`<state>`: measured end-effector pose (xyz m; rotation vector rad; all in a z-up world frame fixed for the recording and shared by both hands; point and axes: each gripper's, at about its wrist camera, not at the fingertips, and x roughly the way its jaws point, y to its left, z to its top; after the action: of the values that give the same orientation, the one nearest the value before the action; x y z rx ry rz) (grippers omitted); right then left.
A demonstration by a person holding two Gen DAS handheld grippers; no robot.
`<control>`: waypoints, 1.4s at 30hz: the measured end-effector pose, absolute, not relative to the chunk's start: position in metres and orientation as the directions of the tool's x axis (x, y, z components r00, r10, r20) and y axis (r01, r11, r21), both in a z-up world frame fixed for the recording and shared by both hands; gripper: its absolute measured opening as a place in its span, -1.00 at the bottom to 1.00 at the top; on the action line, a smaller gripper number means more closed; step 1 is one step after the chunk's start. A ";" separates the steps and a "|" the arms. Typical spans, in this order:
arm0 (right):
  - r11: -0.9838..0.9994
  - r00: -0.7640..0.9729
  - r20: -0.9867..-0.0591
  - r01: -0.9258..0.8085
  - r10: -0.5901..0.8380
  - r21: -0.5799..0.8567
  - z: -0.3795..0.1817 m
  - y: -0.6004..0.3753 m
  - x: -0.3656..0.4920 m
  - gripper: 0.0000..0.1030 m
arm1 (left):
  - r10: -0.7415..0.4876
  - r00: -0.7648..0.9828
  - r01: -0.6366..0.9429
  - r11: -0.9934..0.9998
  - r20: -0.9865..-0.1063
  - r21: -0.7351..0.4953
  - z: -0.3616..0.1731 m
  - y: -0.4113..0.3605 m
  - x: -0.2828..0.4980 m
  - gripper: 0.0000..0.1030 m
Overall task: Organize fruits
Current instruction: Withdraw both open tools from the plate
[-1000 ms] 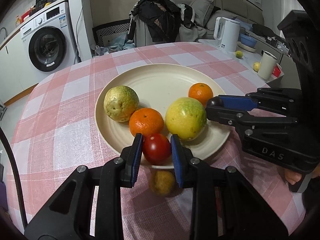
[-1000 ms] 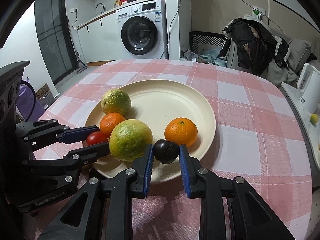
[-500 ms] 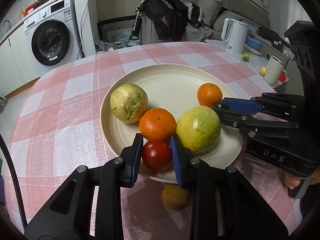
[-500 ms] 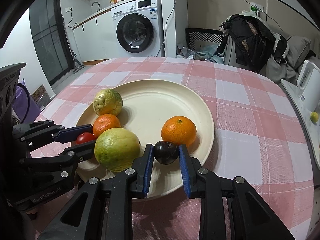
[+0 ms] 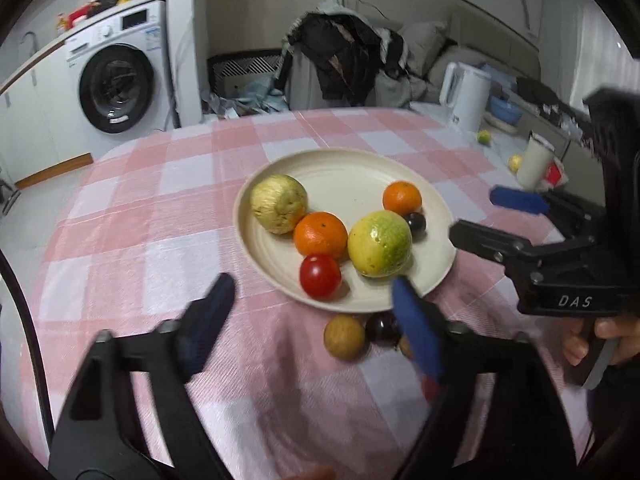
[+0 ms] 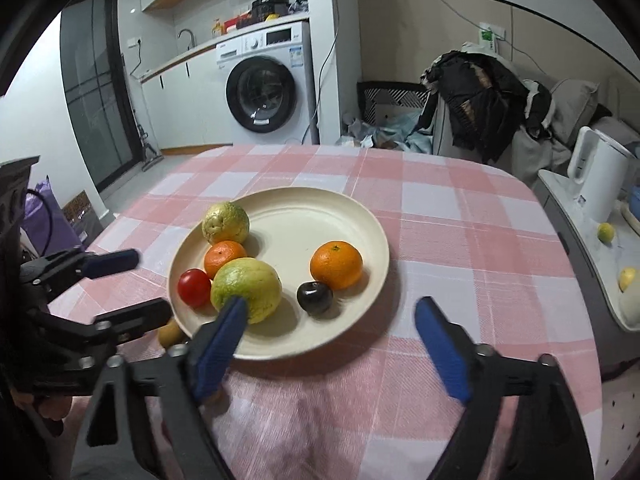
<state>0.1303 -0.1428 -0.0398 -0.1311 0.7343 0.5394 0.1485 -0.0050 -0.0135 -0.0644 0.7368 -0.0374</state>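
A cream plate (image 5: 352, 168) (image 6: 304, 208) on the pink checked table holds a red tomato (image 5: 320, 276) (image 6: 194, 288), two oranges (image 5: 320, 236) (image 5: 402, 198), two yellow-green fruits (image 5: 379, 243) (image 5: 279, 204) and a dark plum (image 5: 416, 222) (image 6: 315, 297). On the cloth just in front of the plate lie a brown round fruit (image 5: 344, 337) and a dark fruit (image 5: 382, 328). My left gripper (image 5: 308, 320) is open, held back above the near rim. My right gripper (image 6: 332, 332) is open too, pulled back from the plum.
A white kettle (image 5: 466, 96), a cup (image 5: 534, 164) and small yellow fruits stand on a side counter to the right. A washing machine (image 5: 116, 88) and a clothes-covered chair (image 5: 344, 60) lie beyond the table. A hand (image 5: 600, 336) holds the right gripper's handle.
Both grippers opened and drew back toward me. The tomato left the left jaws and the plum left the right jaws; both now rest on the plate.
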 end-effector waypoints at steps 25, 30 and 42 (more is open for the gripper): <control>0.763 0.455 -0.757 -0.641 0.469 0.088 -0.053 -0.127 0.069 1.00 | 0.019 0.783 -0.033 0.999 -0.622 -0.011 0.011 -0.006 0.072 0.98; 0.733 0.428 -0.781 -0.678 0.456 0.056 -0.062 -0.115 0.061 1.00 | 0.021 0.774 -0.037 0.999 -0.633 -0.013 0.007 -0.006 0.077 0.98; 0.724 0.398 -0.818 -0.688 0.416 0.034 -0.079 -0.105 0.060 1.00 | 0.020 0.755 -0.042 0.999 -0.655 -0.019 -0.002 -0.003 0.084 0.98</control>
<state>0.0598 -0.1047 -0.0791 -0.3339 0.9230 0.7160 0.0839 -0.0028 -0.0023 -0.0331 0.7138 0.0337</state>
